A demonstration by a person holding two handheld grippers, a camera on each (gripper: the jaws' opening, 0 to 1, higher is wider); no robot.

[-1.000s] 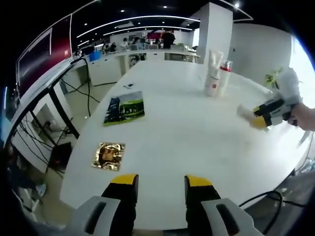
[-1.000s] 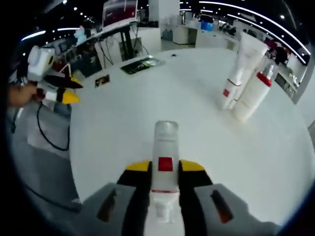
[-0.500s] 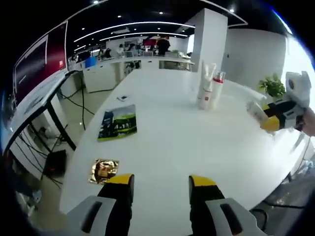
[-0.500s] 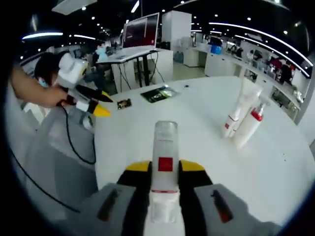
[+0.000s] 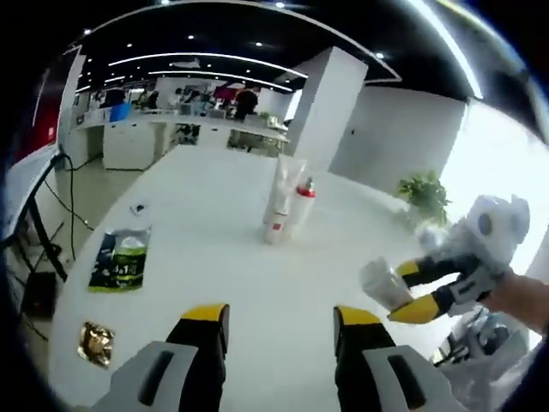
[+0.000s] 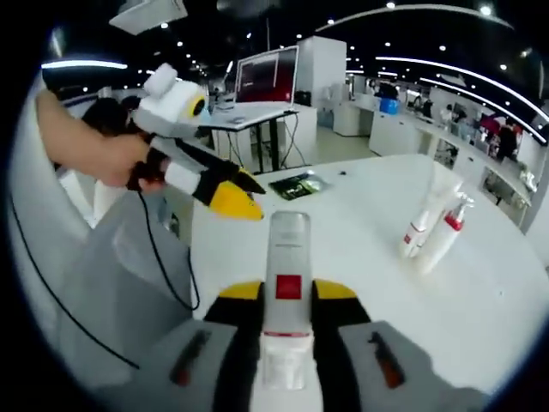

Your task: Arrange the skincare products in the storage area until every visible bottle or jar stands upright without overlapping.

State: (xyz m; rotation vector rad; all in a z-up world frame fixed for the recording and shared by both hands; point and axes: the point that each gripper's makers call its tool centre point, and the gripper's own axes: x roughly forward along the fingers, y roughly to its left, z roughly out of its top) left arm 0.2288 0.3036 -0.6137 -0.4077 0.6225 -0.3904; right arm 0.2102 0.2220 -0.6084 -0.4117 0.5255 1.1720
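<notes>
While the right gripper (image 6: 288, 296) clamps a clear bottle (image 6: 288, 257) with a red label around its middle, lifted above the near edge of the white table (image 5: 214, 257), the left gripper (image 5: 279, 319) hangs empty, jaws wide. Looks like light, slick plastic, stiff enough for a mid-body hold. A white tube (image 5: 280, 202) and red-capped pump bottle (image 5: 301, 208) stand touching toward the table's far edge
</notes>
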